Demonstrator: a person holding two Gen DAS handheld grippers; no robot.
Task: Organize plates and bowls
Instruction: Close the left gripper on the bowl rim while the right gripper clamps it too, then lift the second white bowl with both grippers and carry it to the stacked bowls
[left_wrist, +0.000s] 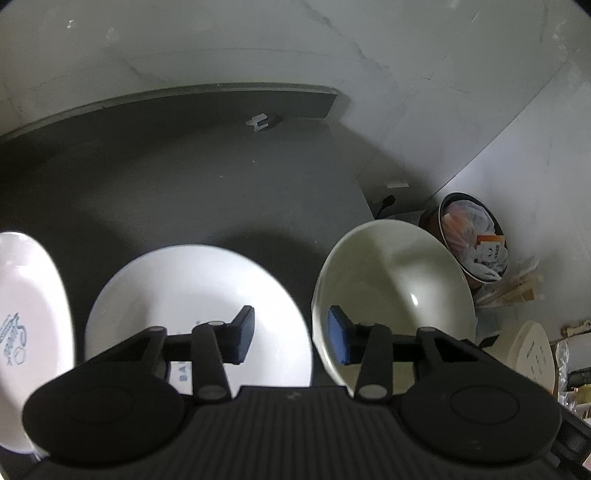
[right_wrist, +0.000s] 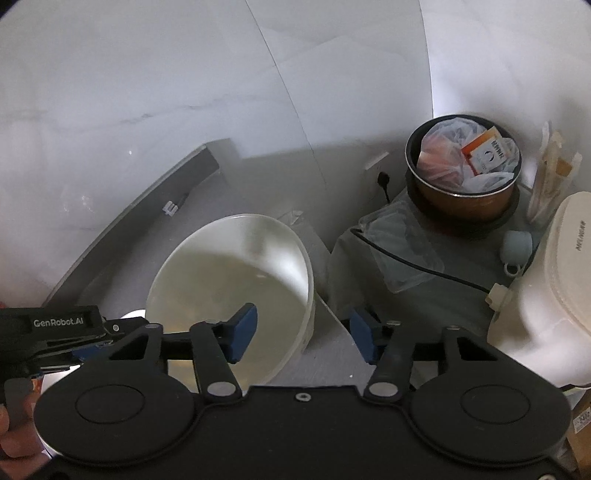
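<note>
Right claw (right_wrist: 303, 334) (open) straddling bowl (right_wrist: 236, 291) rim.

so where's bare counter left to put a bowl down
The dark counter is bare behind the white plate and cream bowl, up to the wall. The near edge is crowded, with another plate at far left. Right of the bowl, the pot and white appliance fill the corner.

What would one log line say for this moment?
left gripper: open, empty | right gripper: open, straddling bowl rim | plate: on counter | phase: reaching for bowl
</note>
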